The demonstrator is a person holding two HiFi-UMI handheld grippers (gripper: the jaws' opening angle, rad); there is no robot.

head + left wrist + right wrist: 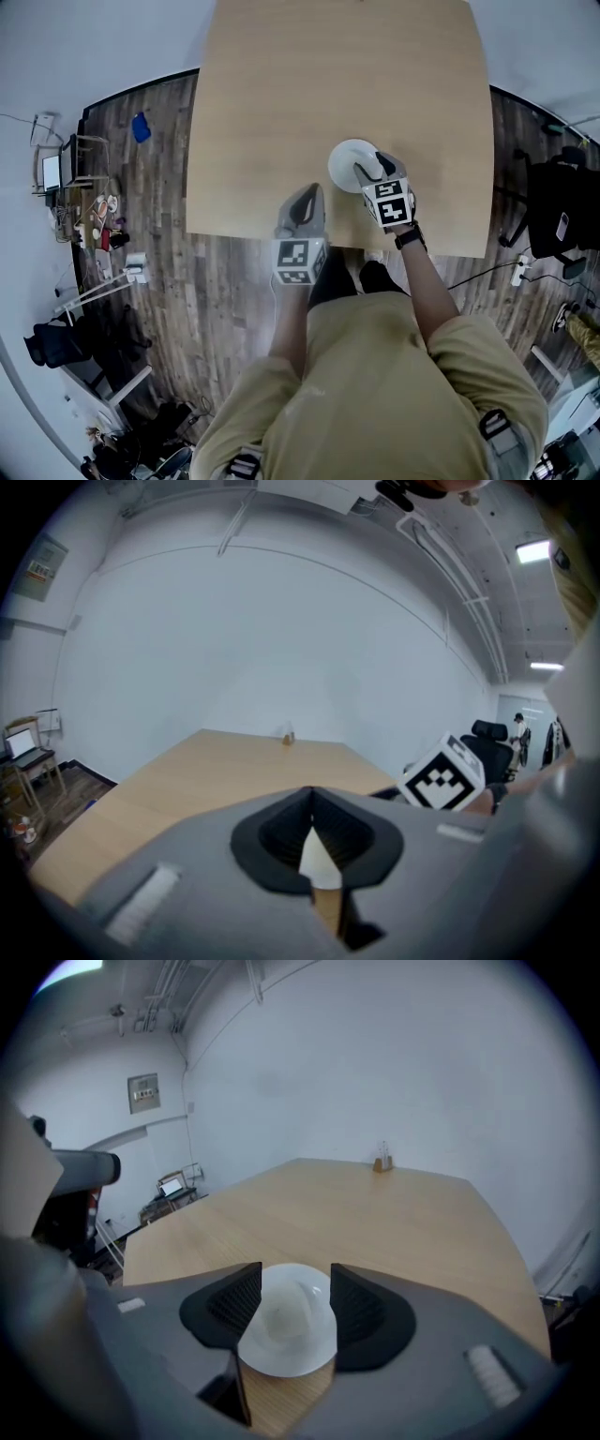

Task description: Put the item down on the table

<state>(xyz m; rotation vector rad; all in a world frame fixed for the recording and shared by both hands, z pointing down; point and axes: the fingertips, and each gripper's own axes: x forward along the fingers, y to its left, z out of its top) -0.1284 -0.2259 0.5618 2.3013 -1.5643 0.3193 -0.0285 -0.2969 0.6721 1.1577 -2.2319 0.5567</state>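
A white bowl (347, 160) sits on the light wooden table (328, 75) near its front edge. My right gripper (371, 170) is at the bowl's near right rim. In the right gripper view the jaws stand apart, my right gripper (295, 1290) is open, and the bowl (285, 1327) shows between and beyond them, resting on the wood. My left gripper (305, 193) hovers over the table's front edge, left of the bowl. Seen in its own view, my left gripper (311, 801) is shut, tips touching, with nothing between them.
A small bottle (382, 1162) stands at the table's far edge, and the same bottle (287, 735) shows in the left gripper view. A black office chair (561, 208) is off the table's right side. Floor clutter and a laptop (51, 172) lie to the left.
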